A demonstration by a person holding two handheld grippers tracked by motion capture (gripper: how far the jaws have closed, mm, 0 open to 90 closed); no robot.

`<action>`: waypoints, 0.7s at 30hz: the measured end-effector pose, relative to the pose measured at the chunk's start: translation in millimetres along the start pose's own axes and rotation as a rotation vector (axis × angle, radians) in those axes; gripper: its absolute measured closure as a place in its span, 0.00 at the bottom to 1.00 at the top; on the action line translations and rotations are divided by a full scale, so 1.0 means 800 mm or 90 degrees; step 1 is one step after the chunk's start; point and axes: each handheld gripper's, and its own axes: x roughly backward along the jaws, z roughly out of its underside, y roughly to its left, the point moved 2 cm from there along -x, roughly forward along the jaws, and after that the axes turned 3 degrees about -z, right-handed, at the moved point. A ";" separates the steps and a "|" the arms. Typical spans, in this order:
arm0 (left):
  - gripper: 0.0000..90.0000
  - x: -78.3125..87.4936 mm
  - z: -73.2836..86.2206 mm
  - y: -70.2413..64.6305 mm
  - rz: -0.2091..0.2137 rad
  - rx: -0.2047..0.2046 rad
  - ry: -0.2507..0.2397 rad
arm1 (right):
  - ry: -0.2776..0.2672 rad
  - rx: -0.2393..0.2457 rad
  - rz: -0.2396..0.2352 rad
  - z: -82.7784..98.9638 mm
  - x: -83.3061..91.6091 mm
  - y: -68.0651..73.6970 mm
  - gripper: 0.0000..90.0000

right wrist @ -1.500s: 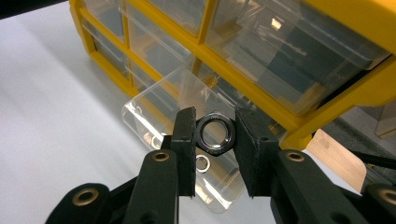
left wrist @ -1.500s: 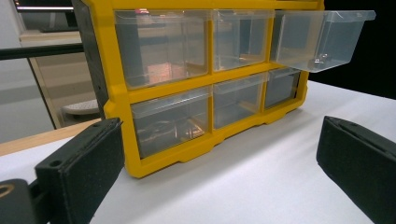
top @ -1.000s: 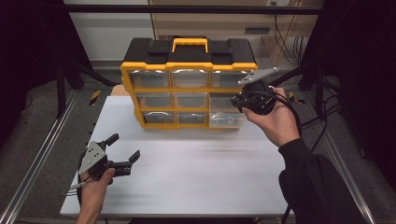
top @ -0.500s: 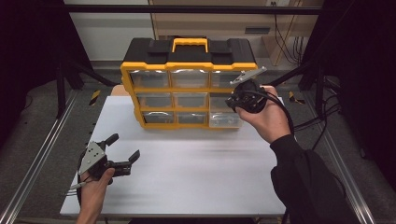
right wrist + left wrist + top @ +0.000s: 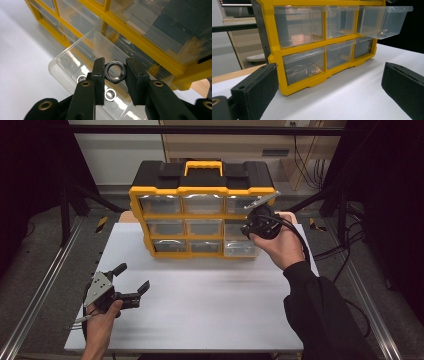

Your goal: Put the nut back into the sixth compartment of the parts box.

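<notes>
Evidently the right claw [image 5: 115, 72] pinched a nut [image 5: 115, 72] just above the drawer [image 5: 75, 53] pulled open beneath it, poised to drop it among others, while the left claw [image 5: 131, 279] rested wide on the surface [image 5: 210, 300].

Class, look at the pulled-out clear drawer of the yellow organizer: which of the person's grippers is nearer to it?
Right. The right gripper, pinching a hex nut, hangs just above the open drawer. The left gripper sits open near the table's front-left corner, well away from it.
</notes>
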 end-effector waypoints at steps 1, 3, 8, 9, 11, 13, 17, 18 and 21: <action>0.01 0.000 0.000 0.000 0.000 0.000 0.000 | -0.008 0.001 0.000 0.000 -0.001 0.000 0.73; 0.01 0.000 0.000 0.000 0.000 0.001 -0.001 | -0.022 -0.001 0.005 0.000 0.000 0.000 0.67; 0.01 0.000 0.000 0.000 0.000 -0.001 0.001 | -0.047 -0.005 0.012 0.003 0.008 0.003 0.58; 0.01 0.000 0.000 0.000 0.000 -0.001 0.001 | -0.053 -0.008 0.016 0.004 0.010 0.005 0.54; 0.01 -0.001 0.001 -0.001 0.001 -0.001 0.003 | -0.070 -0.012 0.019 0.007 0.013 0.009 0.50; 0.01 -0.001 0.002 -0.001 0.002 -0.002 0.005 | -0.083 -0.006 0.031 0.012 0.015 0.015 0.41; 0.01 -0.002 0.002 -0.002 0.004 -0.004 0.006 | -0.123 -0.005 0.046 0.021 0.025 0.027 0.27; 0.01 -0.002 0.002 -0.002 0.003 -0.003 0.006 | -0.134 -0.008 0.051 0.023 0.028 0.029 0.24; 0.01 -0.001 0.003 0.000 -0.001 0.001 0.005 | -0.171 -0.022 0.056 0.028 0.037 0.034 0.19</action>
